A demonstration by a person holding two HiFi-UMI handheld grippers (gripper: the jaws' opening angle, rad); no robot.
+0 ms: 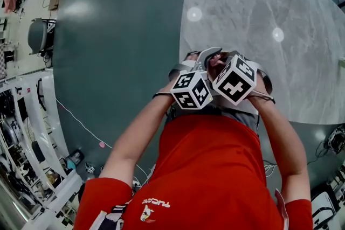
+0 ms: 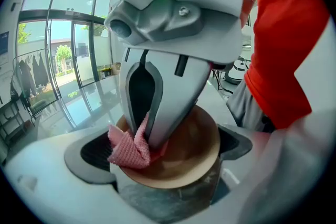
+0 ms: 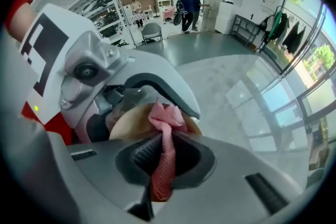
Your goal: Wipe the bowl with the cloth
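**Left gripper view, lower centre.** My left gripper (image 2: 167, 160) is clamped across the tan bowl (image 2: 197, 147), with one pad at each side of its rim. My right gripper (image 3: 164, 157) points down into the bowl from the top of that frame. Its jaws are nearly together on the pink cloth (image 2: 128, 148) (a narrow strip runs between the pads). The cloth's bunched end lies against the bowl's inner wall, left of centre.

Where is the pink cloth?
In the left gripper view, the cloth sits inside the bowl, left of centre, pinched by the right gripper.
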